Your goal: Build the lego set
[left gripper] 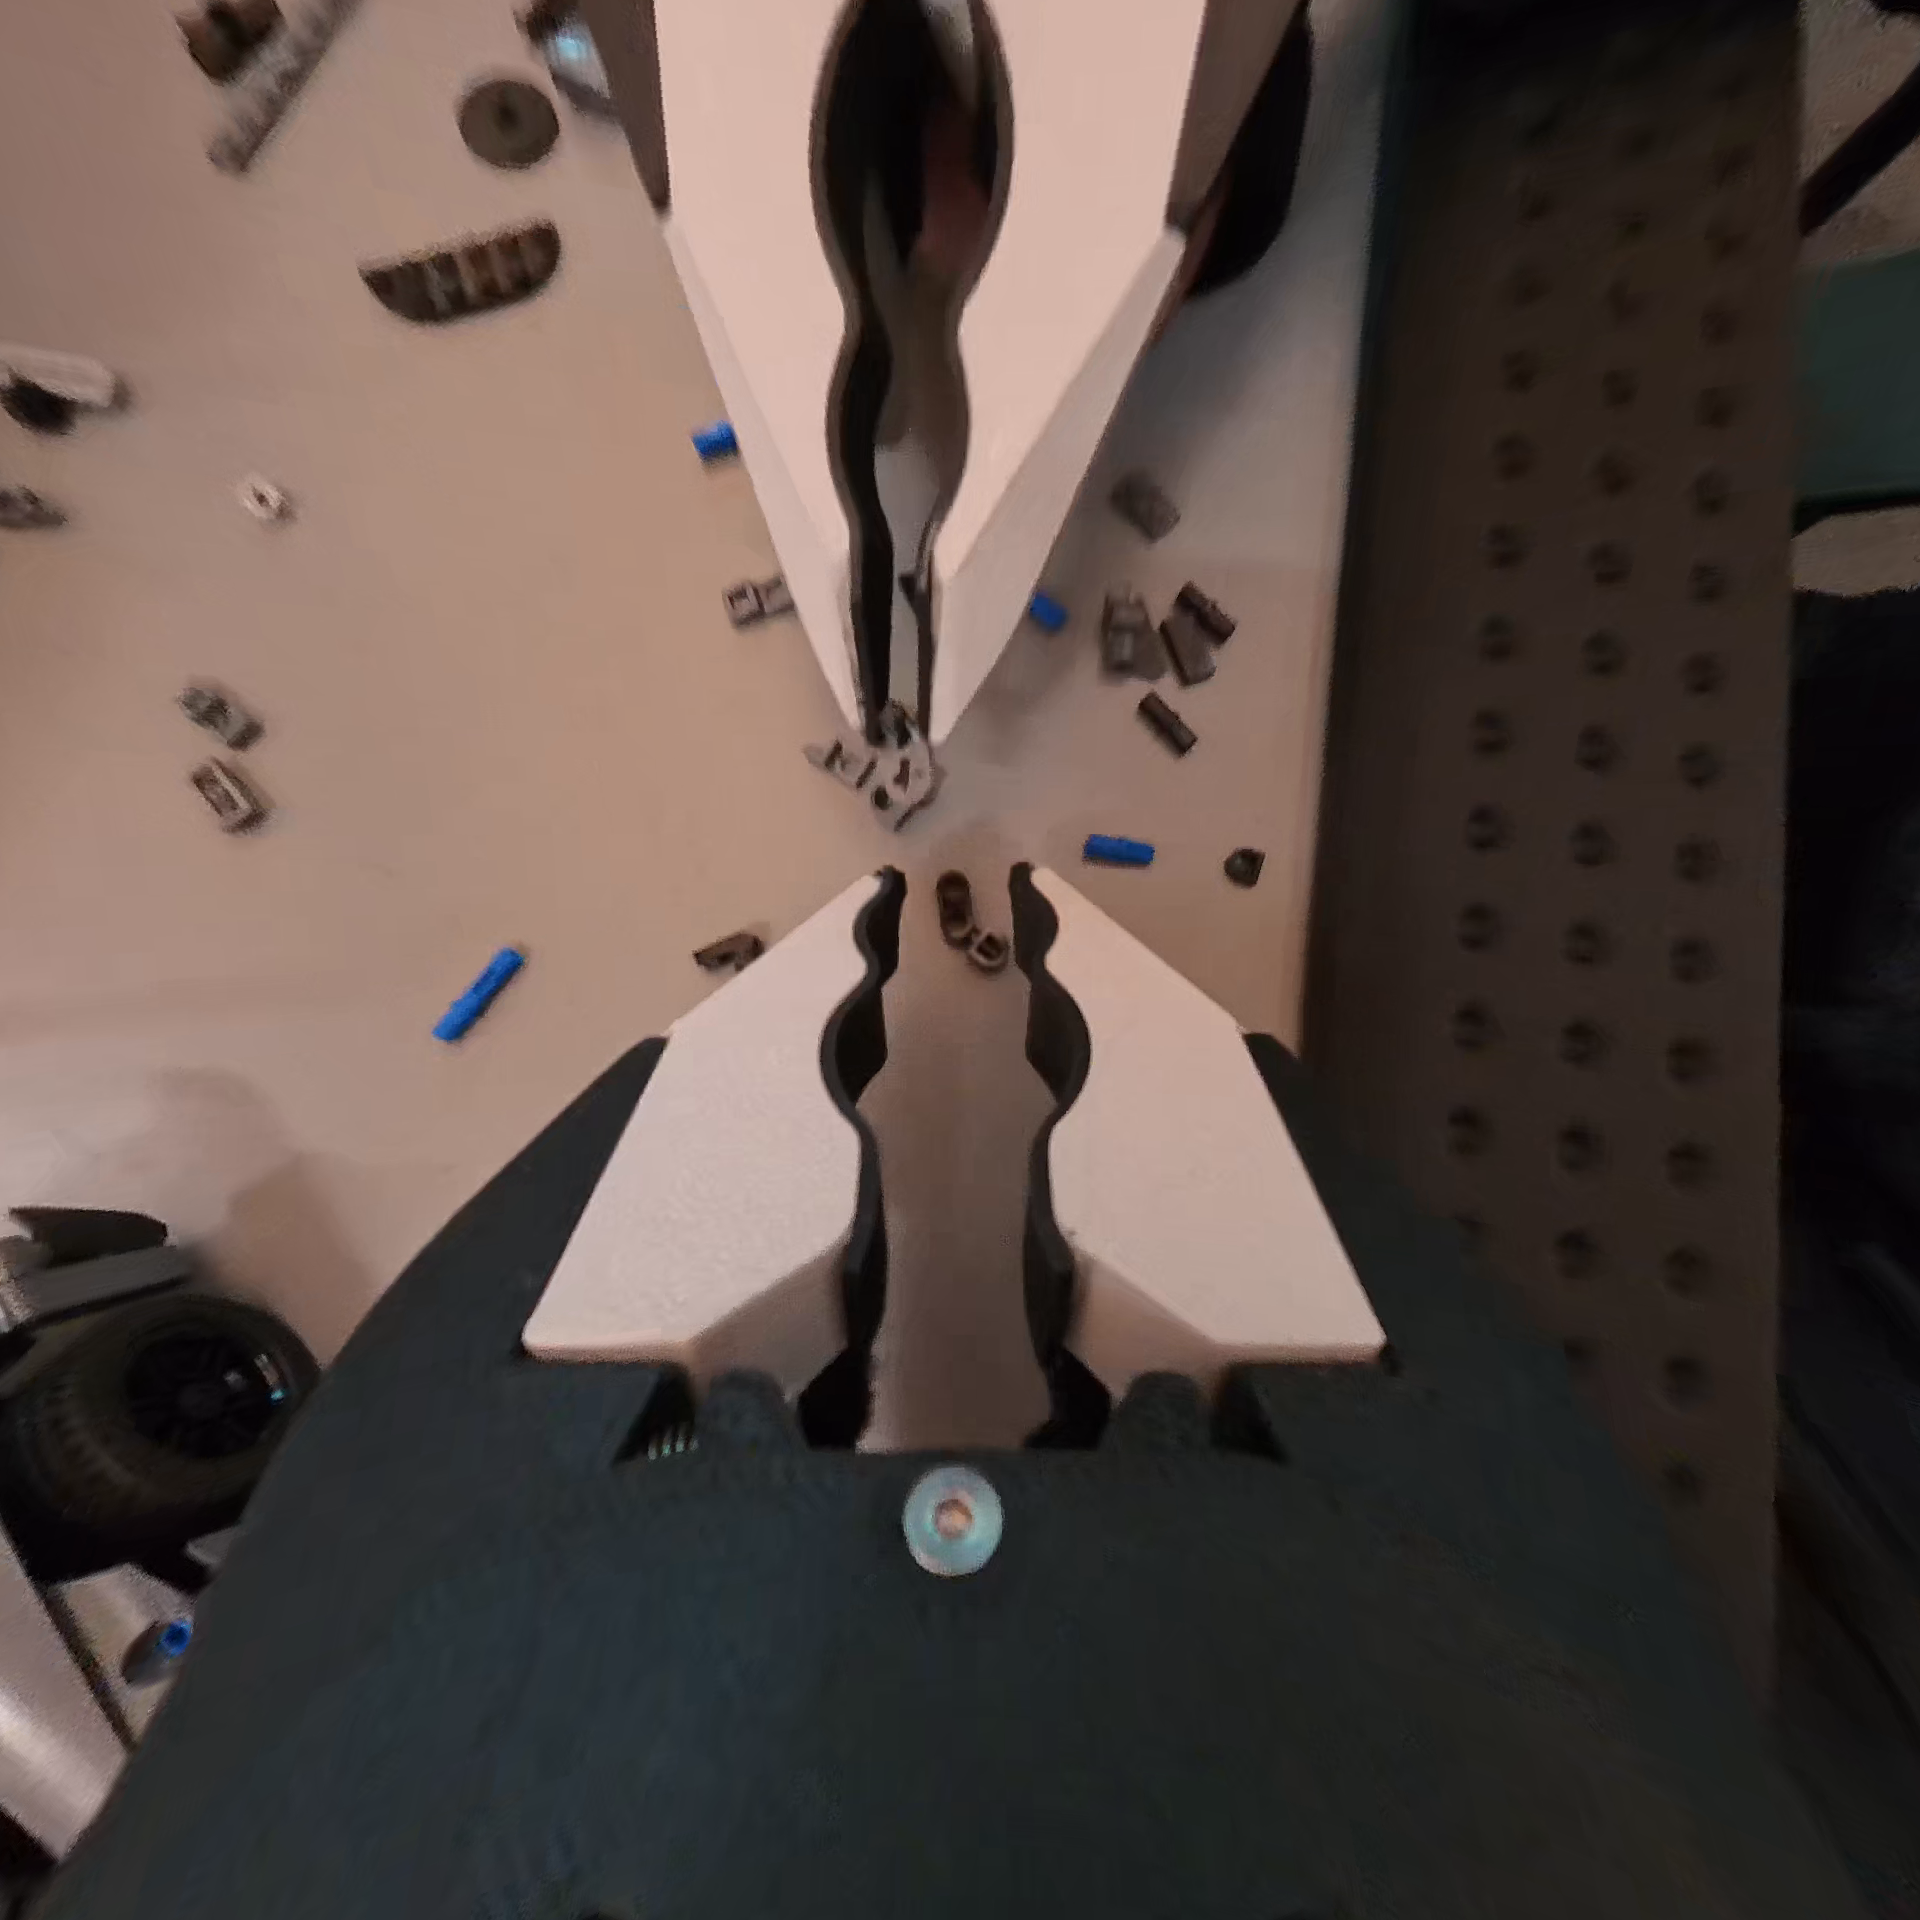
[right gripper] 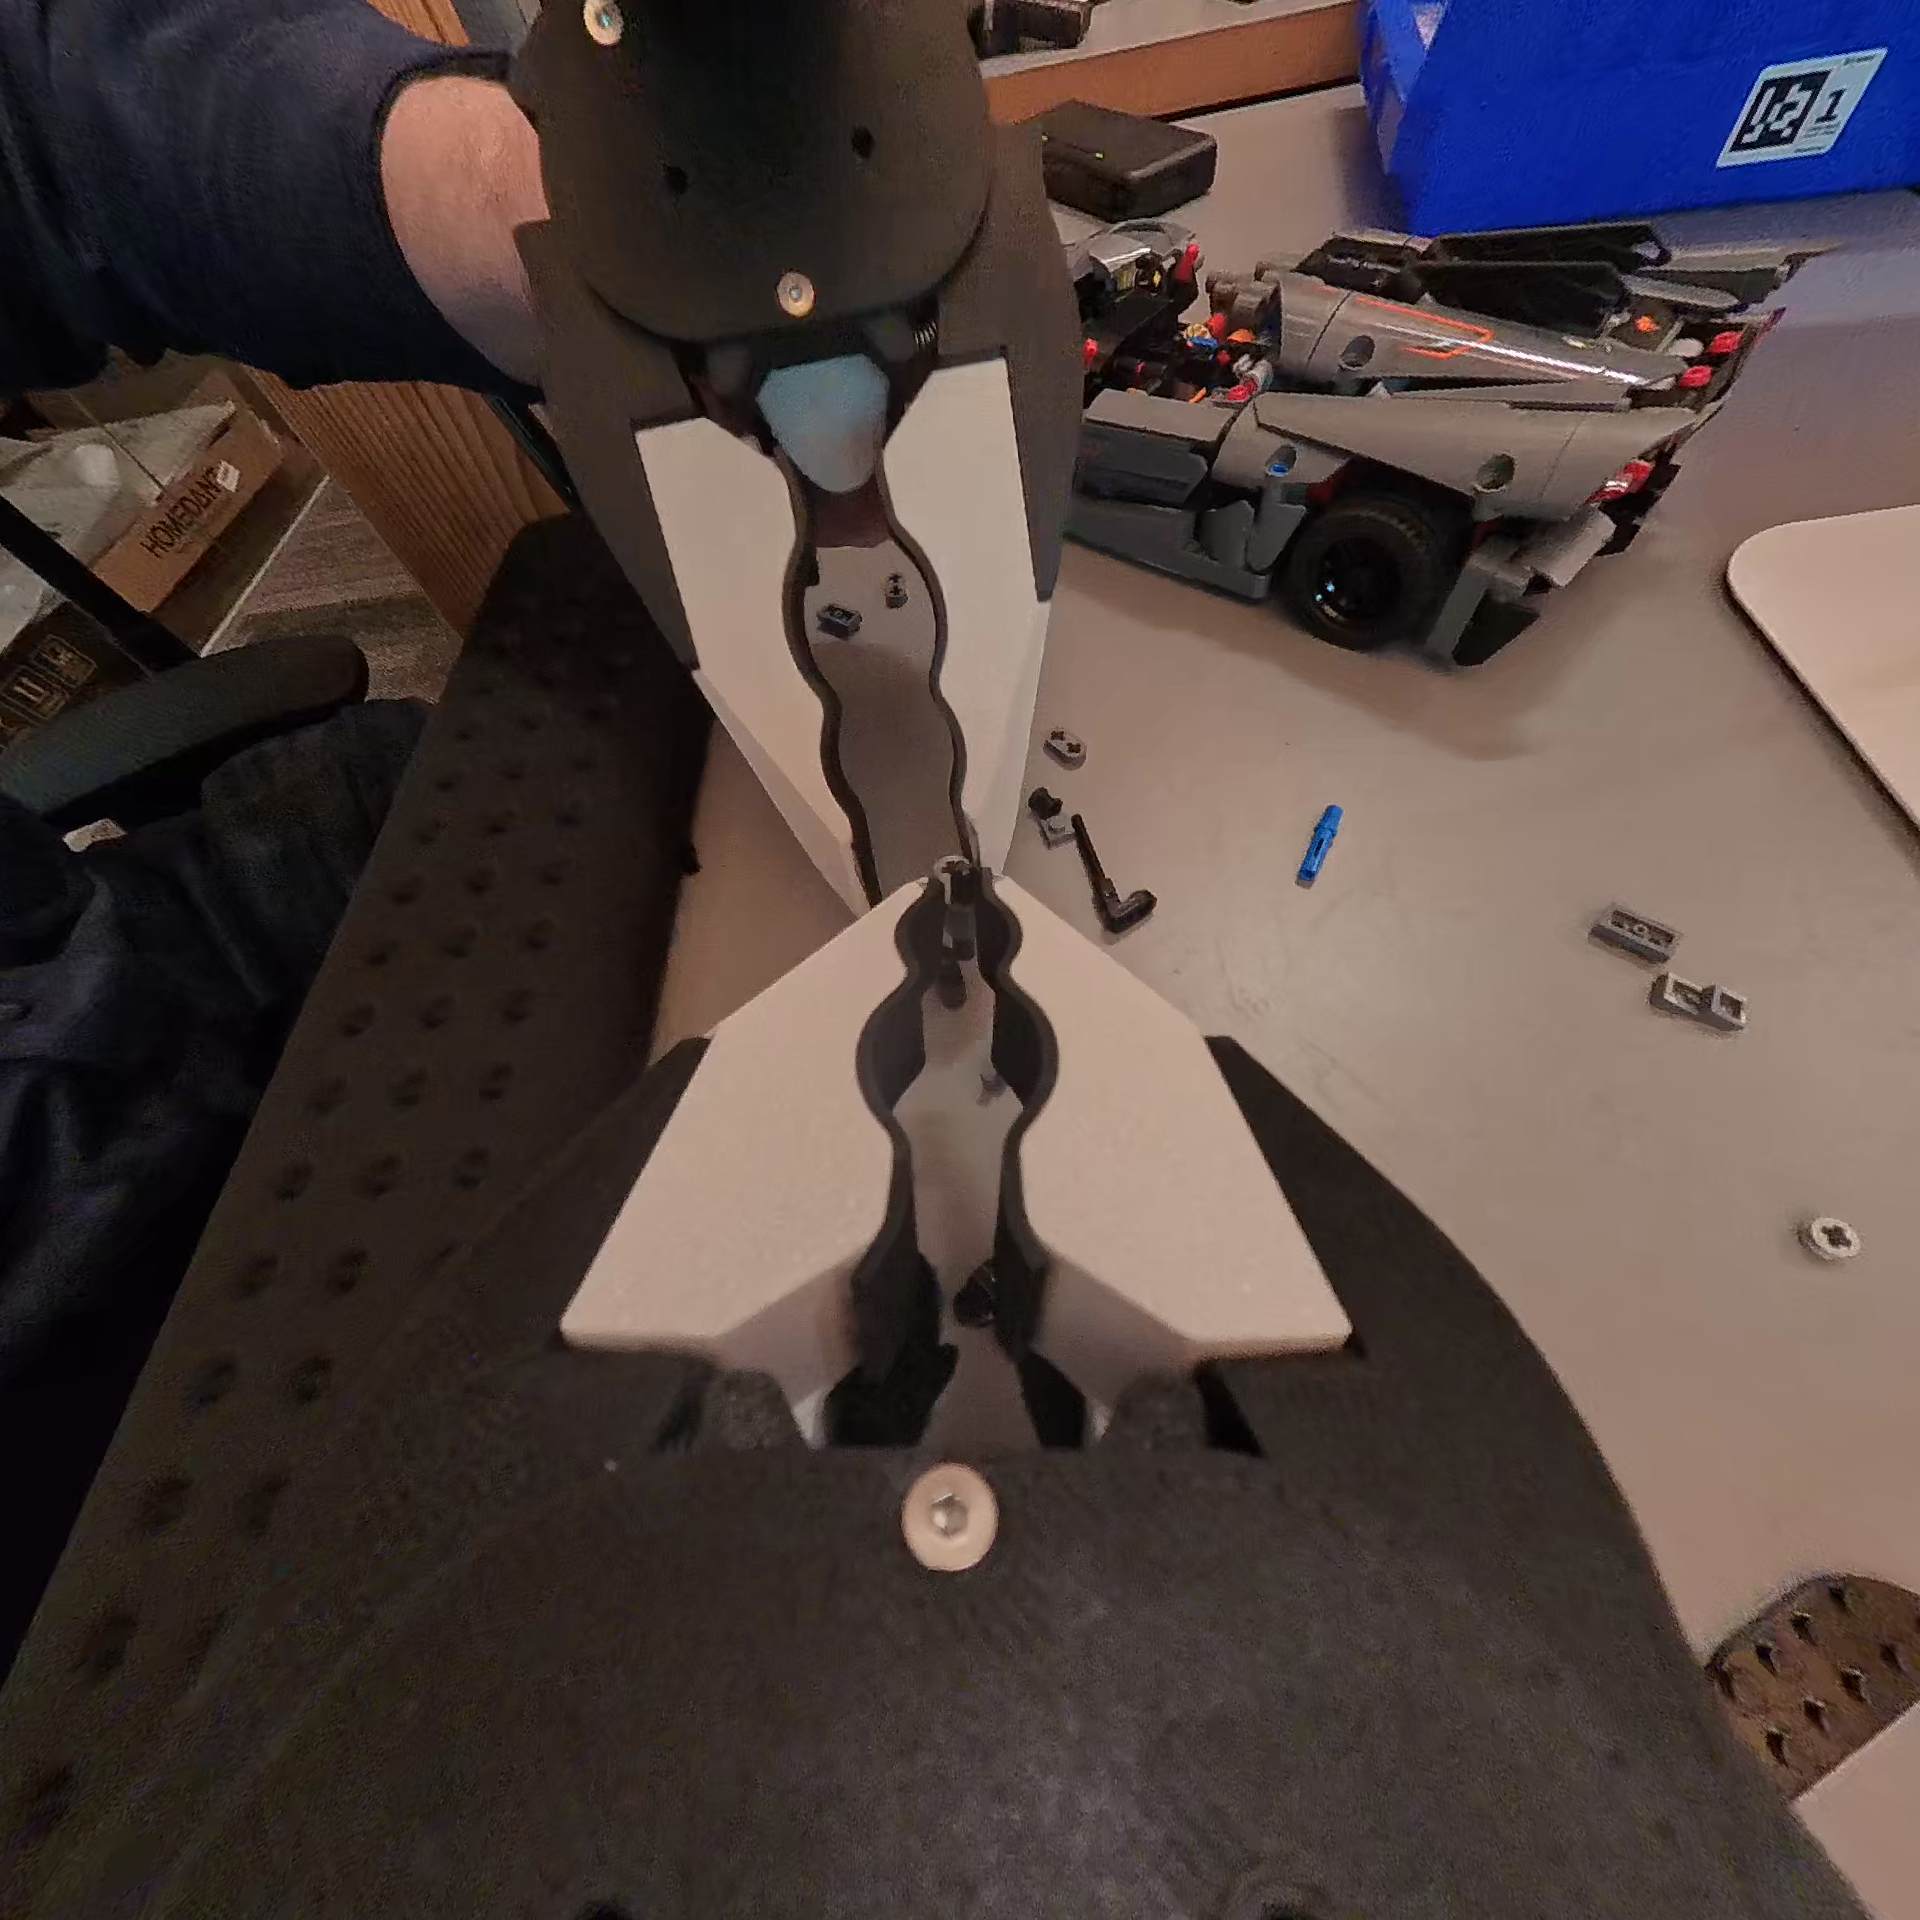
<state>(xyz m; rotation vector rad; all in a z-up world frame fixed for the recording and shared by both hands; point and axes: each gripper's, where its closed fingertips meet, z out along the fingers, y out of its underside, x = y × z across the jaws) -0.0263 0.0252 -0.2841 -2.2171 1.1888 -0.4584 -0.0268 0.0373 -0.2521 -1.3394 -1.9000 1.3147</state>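
My right gripper (right gripper: 952, 883) is shut on a small grey and black lego piece (right gripper: 954, 902). In the left wrist view it (left gripper: 894, 727) reaches in from the top with that grey piece (left gripper: 883, 774) at its tips, just above the table. My left gripper (left gripper: 958, 883) is open, tip to tip with the right one. A small dark lego piece (left gripper: 966, 925) lies on the table between its fingers. In the right wrist view the left gripper (right gripper: 925, 868) comes from the top, held by a hand. The grey lego car (right gripper: 1403, 436) stands at the back right.
Loose blue pins (left gripper: 478, 992) (right gripper: 1320, 844), grey plates (right gripper: 1633, 935) and dark pieces (left gripper: 1184, 634) are scattered on the beige table (right gripper: 1351, 1143). A black perforated mat (left gripper: 1558, 831) runs along the table's edge. A blue bin (right gripper: 1610, 104) stands behind the car. A car wheel (left gripper: 177, 1392) is near. Less than 4 cm separates the two grippers' tips. The grey lego car (right gripper: 1403, 436) sits 15 cm or so from the ends of my left fingers.
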